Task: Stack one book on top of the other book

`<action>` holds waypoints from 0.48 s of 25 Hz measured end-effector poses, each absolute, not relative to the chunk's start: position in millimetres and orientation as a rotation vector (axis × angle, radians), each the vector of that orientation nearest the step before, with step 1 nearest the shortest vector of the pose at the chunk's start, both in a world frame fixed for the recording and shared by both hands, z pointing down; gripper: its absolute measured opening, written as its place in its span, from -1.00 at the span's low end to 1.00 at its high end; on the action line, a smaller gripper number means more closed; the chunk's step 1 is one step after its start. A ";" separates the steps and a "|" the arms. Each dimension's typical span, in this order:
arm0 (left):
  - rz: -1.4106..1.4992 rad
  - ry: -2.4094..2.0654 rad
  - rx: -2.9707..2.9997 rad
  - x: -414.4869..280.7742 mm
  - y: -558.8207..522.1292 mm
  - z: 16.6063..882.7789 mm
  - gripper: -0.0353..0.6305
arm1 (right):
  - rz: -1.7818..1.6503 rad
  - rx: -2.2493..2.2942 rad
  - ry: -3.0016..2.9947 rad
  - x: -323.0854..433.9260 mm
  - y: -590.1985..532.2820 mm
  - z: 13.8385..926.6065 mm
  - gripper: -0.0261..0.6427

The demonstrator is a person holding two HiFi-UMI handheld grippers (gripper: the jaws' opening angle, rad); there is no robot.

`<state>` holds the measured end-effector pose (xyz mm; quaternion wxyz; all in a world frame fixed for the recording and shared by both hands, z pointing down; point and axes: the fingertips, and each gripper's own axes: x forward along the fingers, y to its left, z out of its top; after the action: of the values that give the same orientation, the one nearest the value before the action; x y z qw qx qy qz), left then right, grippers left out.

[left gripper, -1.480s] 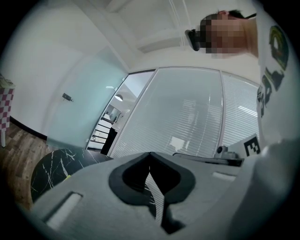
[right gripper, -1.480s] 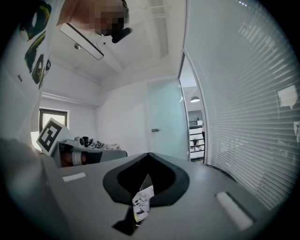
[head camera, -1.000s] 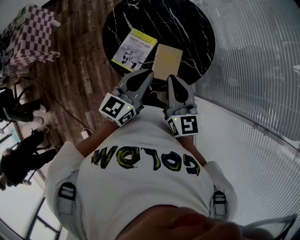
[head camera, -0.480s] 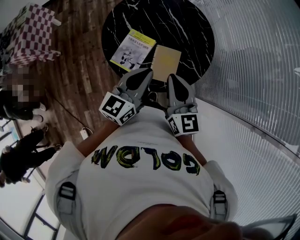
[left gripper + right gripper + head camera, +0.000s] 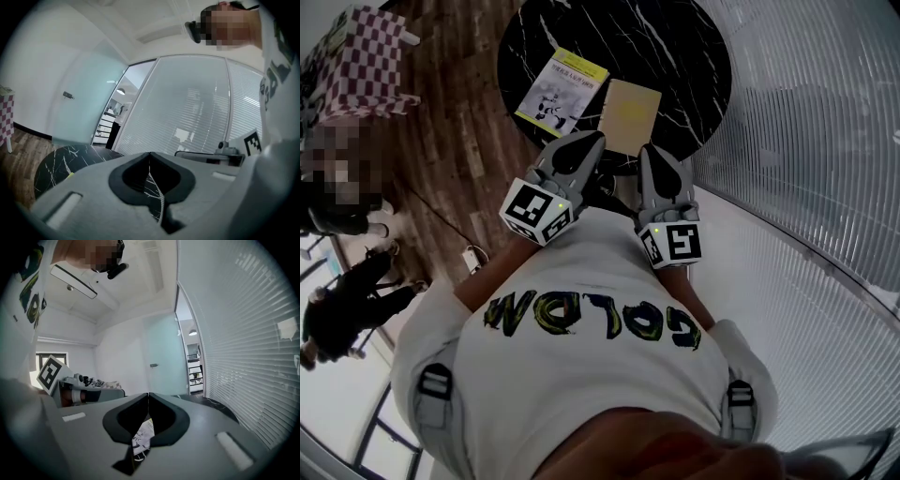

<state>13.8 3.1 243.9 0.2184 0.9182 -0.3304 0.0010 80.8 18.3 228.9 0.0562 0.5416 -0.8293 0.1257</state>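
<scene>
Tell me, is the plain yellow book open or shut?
Shut: the plain yellow book lies flat on the black table, showing one unbroken cover and no spread pages.

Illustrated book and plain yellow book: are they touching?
Apart. The head view shows the illustrated book and the plain yellow book side by side with a dark wedge of table between their edges.
</scene>
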 end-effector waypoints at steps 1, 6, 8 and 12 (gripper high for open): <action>0.012 -0.913 2.540 14.9 3.1 245.7 -0.88 | 0.389 1.644 -2.513 82.6 18.3 230.9 -0.90; 0.050 -0.912 2.526 20.1 3.8 254.9 -0.82 | 0.416 1.642 -2.499 90.4 19.2 240.4 -0.87; 0.068 -0.916 2.523 22.4 3.6 259.4 -0.82 | 0.418 1.636 -2.496 94.8 19.0 246.4 -0.84; 0.117 -0.919 2.514 25.6 3.0 270.4 -0.81 | 0.456 1.633 -2.470 102.2 17.7 256.8 -0.79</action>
<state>25.6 3.0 270.4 0.2291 0.9134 -0.3338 0.0423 102.2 17.7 256.8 0.0728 0.5437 -0.8222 0.1518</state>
